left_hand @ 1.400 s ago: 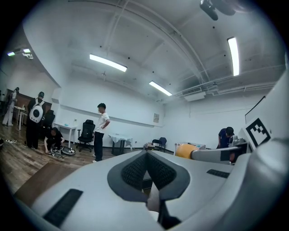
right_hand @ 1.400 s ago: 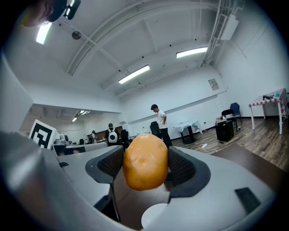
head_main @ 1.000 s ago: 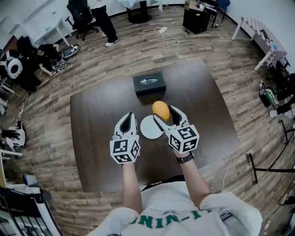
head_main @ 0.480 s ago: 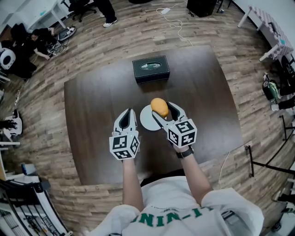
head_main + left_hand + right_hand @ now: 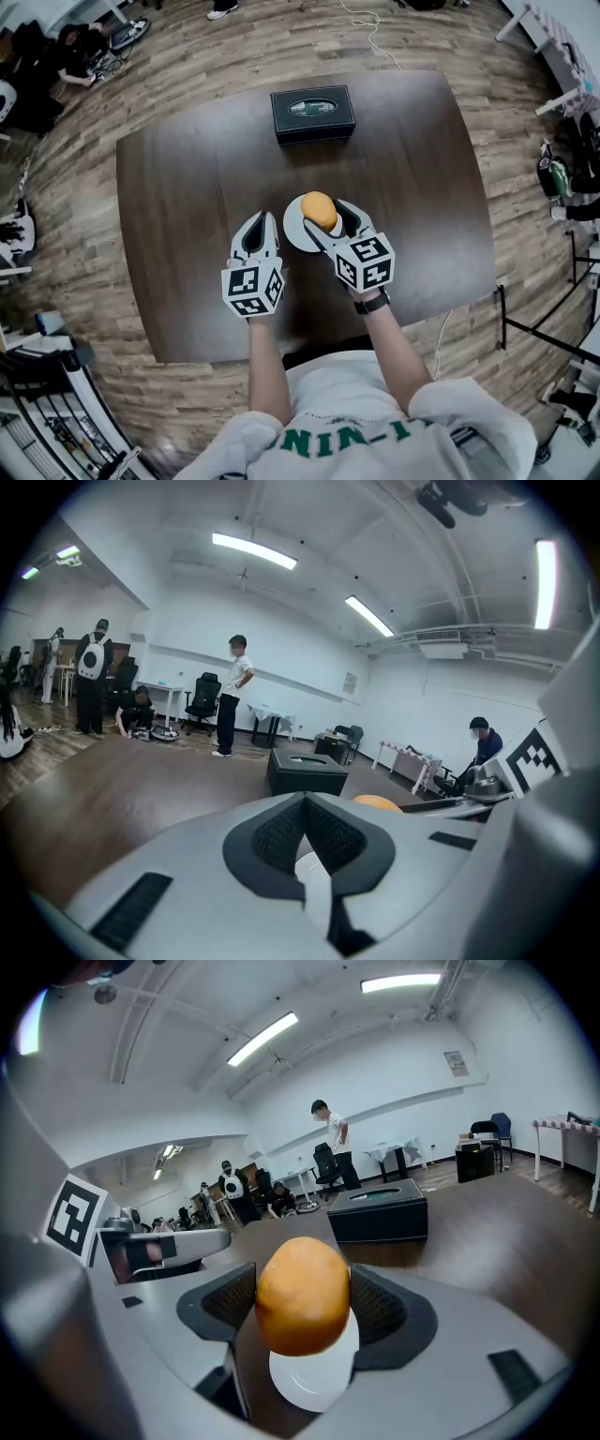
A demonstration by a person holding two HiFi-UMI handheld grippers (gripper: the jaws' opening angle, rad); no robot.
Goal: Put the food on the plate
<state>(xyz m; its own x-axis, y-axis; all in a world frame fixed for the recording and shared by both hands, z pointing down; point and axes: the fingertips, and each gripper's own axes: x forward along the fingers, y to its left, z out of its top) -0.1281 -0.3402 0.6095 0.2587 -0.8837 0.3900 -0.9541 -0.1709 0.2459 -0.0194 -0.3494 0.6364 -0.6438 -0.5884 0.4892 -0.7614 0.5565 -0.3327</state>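
Note:
An orange-yellow rounded food item [image 5: 319, 211] sits between the pads of my right gripper [image 5: 324, 216], which is shut on it. It hangs just above a small white plate [image 5: 292, 231] on the dark table [image 5: 187, 187]. In the right gripper view the food [image 5: 302, 1295] covers the upper part of the plate [image 5: 314, 1387]. My left gripper [image 5: 260, 221] stands to the left of the plate, jaws together and empty. In the left gripper view its tips [image 5: 305, 803] meet, and the food [image 5: 378, 802] shows to the right behind them.
A black box [image 5: 313, 112] with a green oval on its lid lies at the table's far side, also in the right gripper view [image 5: 378, 1215]. Wooden floor surrounds the table. People, chairs and desks stand far off in the room.
Both grippers have sunk toward the table. The food has come from the plate's far edge to over the plate. Neither gripper's jaws have changed.

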